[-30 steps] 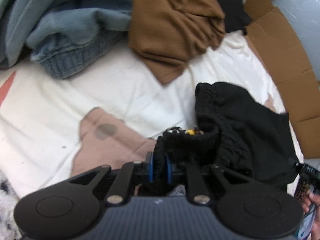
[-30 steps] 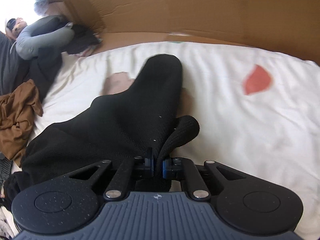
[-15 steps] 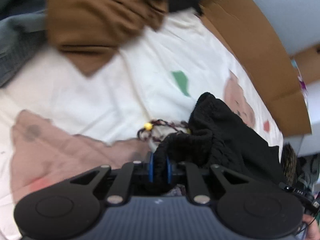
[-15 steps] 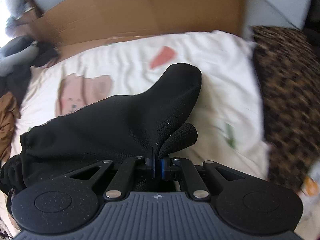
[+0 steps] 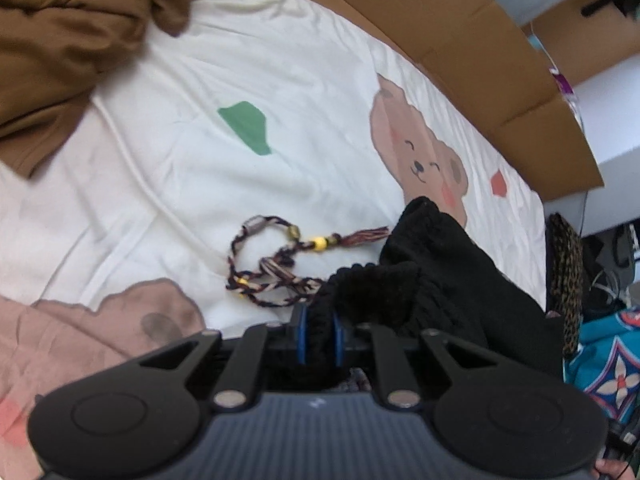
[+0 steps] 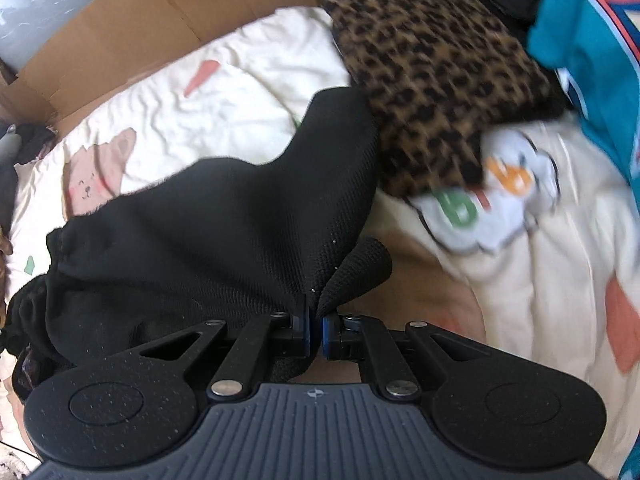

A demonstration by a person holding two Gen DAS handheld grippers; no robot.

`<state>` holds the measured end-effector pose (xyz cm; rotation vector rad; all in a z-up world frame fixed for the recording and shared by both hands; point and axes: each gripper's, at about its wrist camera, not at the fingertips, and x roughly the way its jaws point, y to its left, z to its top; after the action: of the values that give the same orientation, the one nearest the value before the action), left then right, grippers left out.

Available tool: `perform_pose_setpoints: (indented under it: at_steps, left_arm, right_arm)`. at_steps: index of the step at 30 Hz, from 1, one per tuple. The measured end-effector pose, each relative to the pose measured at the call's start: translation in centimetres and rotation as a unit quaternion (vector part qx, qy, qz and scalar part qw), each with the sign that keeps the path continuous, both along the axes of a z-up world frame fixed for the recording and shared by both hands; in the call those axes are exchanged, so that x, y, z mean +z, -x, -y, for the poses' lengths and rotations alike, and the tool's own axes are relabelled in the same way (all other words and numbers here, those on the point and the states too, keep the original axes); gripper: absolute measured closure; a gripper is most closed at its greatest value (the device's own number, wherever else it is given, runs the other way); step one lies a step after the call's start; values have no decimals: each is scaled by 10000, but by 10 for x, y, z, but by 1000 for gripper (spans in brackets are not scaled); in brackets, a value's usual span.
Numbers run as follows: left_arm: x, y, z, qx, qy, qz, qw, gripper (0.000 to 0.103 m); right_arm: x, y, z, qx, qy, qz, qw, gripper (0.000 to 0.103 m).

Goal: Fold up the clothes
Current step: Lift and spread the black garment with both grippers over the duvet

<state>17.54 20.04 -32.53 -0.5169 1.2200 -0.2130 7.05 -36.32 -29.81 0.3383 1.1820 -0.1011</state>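
I had the black garment [image 6: 224, 232] pinched in both grippers and held stretched above the bear-print sheet [image 5: 280, 80]. My left gripper [image 5: 319, 338] was clamped on the bunched elastic waistband, my right gripper [image 6: 315, 332] clenched on a thin fold of the hem end. I judged this the spreading step: the cloth had to be laid flat on the sheet before any fold, so the next move called for lowering both ends together, taut. My left view alone showed the braided drawstring [image 5: 280, 264] trailing on the sheet beside the waistband, and a brown garment [image 5: 68, 40] farther off. My right view alone showed a leopard-print cloth [image 6: 432, 64] just beyond the black cloth's far tip.
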Motion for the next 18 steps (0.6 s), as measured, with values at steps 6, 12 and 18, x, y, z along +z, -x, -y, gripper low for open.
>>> perform_pose_setpoints:
  at_steps: [6, 12, 18]
  left_arm:
    - [-4, 9, 7, -52, 13, -113, 9999, 89]
    - [-13, 20, 13, -176, -16, -283, 9994, 89]
    - [-13, 23, 13, -205, -36, -293, 9994, 89]
  right_arm:
    - [-6, 26, 7, -77, -100, -203, 9997, 99]
    - [-7, 45, 11, -121, -146, -463, 9987, 97]
    - [22, 54, 34, -255, 171, -322, 9990, 95]
